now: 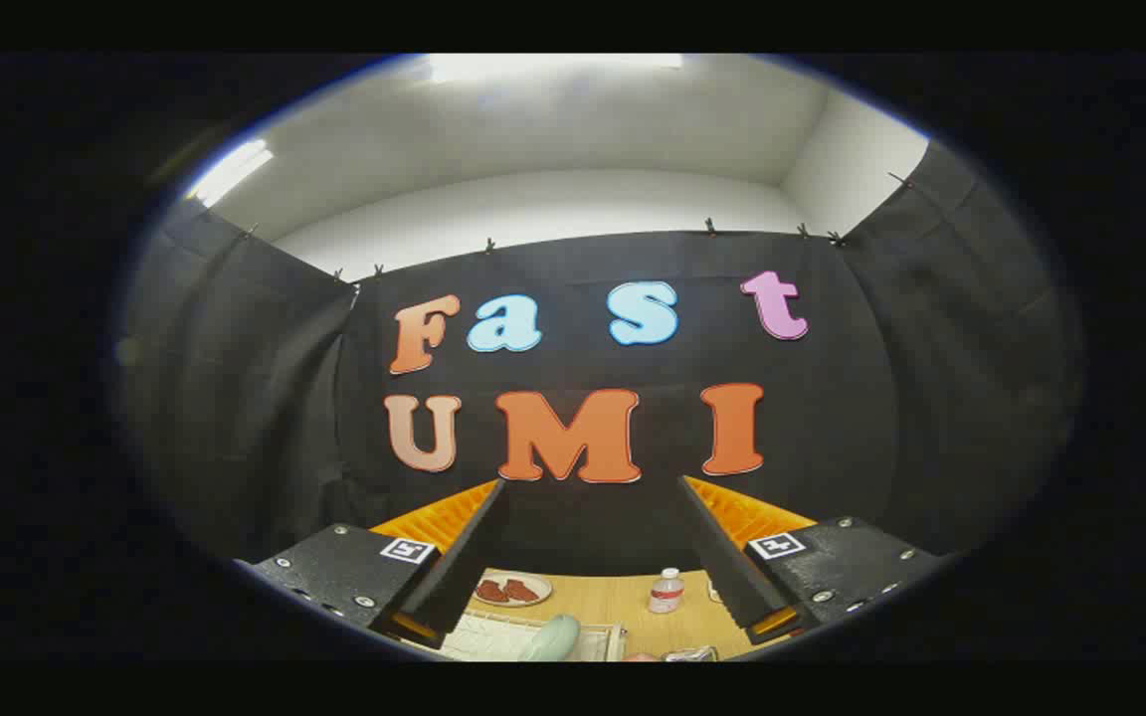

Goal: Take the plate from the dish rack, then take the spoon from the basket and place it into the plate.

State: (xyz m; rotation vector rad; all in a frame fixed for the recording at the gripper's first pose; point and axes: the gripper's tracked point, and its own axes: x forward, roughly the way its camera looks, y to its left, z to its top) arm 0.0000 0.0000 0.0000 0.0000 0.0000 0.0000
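Black cloth walls (573, 517) close the booth on three sides, pinned up with small clips along the top edge, and above them a plain white wall and ceiling with two bright light panels rise. Low down, a pale wooden tabletop (623, 602) runs across between the fingers.

Square black-and-white marker tags sit on the gripper's body, one on each side; their patterns are codes, not readable words. The gripper (588, 628) is held high and level, its two fingers spread wide apart with nothing between them and nothing touched.

Beyond the fingers, on the table, a small clear plastic bottle with a white cap and a red label band (666, 591) stands upright; the label is too small to read. To its left, close to the left finger, lies a round pale plate carrying two reddish-brown pieces of food (512, 590). Nearer the gripper, a white wire dish rack (493, 636) holds a pale mint-green plate (553, 638) standing on edge, only its upper rim visible. Another small object lies near the right finger, too cut off to identify. The left finger partly covers the rack's near corner.
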